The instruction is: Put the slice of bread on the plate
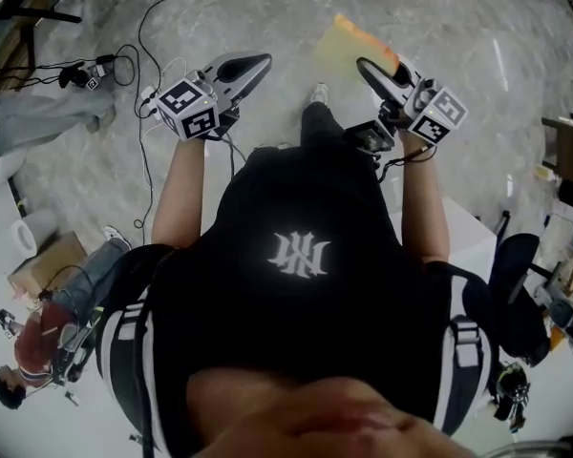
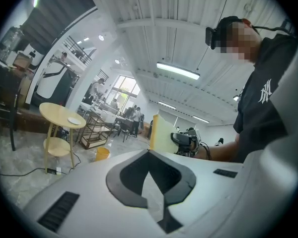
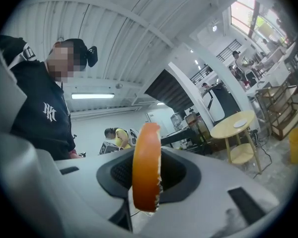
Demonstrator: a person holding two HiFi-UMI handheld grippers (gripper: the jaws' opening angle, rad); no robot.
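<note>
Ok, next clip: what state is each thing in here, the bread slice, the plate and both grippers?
pale slice of bread with an orange crust: upright on edge, clamped in the right gripper, not on the plate.
small white plate: lying on the round pale wooden table, looks bare.
right gripper: shut on the slice of bread.
left gripper: jaws together, nothing between them.

The left tool (image 1: 261, 63) is at eleven o'clock and the right tool (image 1: 365, 66) at one, with the slice of bread (image 1: 348, 48) between its jaws. Seen from the left tool, the plate (image 2: 74, 120) lies on a tabletop (image 2: 50, 109) at nine o'clock.
</note>
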